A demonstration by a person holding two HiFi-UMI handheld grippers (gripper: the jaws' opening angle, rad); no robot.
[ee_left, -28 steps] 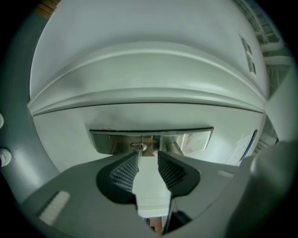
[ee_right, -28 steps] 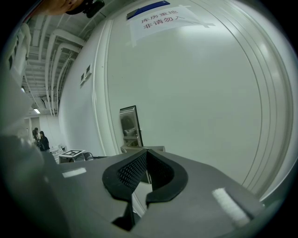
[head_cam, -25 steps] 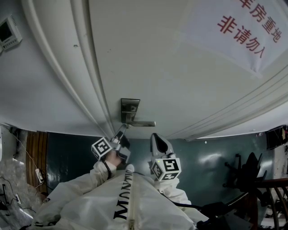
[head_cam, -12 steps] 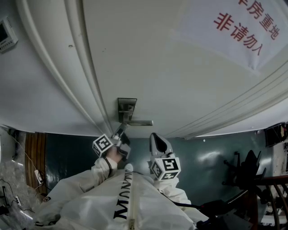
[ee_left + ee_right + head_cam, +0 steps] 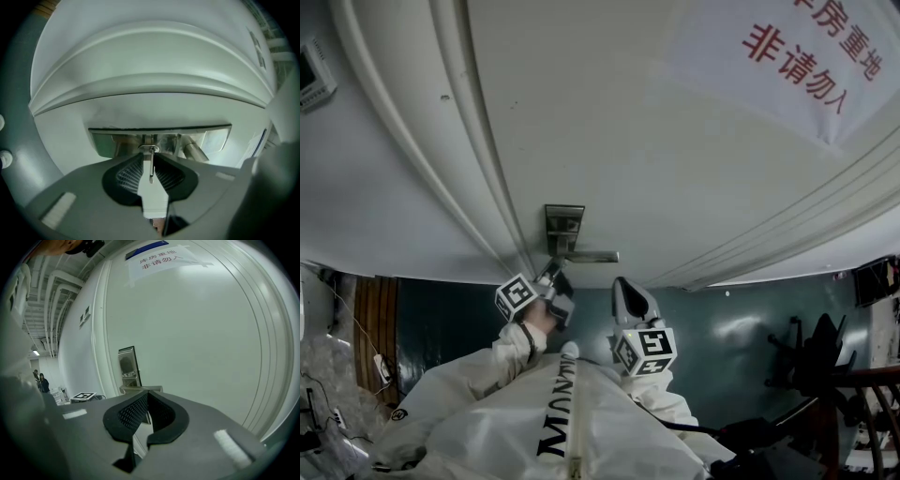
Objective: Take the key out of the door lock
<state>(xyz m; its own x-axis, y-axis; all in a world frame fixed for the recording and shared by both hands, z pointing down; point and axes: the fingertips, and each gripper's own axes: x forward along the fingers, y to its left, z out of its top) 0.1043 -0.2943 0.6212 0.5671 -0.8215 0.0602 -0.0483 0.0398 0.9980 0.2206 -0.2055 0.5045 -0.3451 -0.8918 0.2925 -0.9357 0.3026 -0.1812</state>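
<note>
**Head view:** a person in a white suit [image 5: 534, 422] is standing at a white door [image 5: 609, 141] and holding both tools up toward its metal lock plate [image 5: 564, 225]. The left gripper [image 5: 551, 274] is reaching up to the lower end of that plate, just left of the lever handle [image 5: 598, 256]. The right gripper [image 5: 623, 284] is hanging just below the handle's free end, apart from it. A paper sign [image 5: 797, 56] with red characters is hanging high on the door, well apart from the lock.

**Left gripper view:** the key [image 5: 151, 168] is sitting in the lock cylinder [image 5: 149, 149]. The cylinder is holding the key's blade, while the flat head is projecting toward the camera, seen edge-on. The head is lying between the two ribbed pads [image 5: 129, 171]. The jaws are closing around it, with thin slivers of light showing on either side, so the pads are not yet pressing on it.

**Right gripper view:** this tool's jaws are meeting at their tips and carrying nothing. The lock plate and lever handle are lying beyond them, untouched.
</note>
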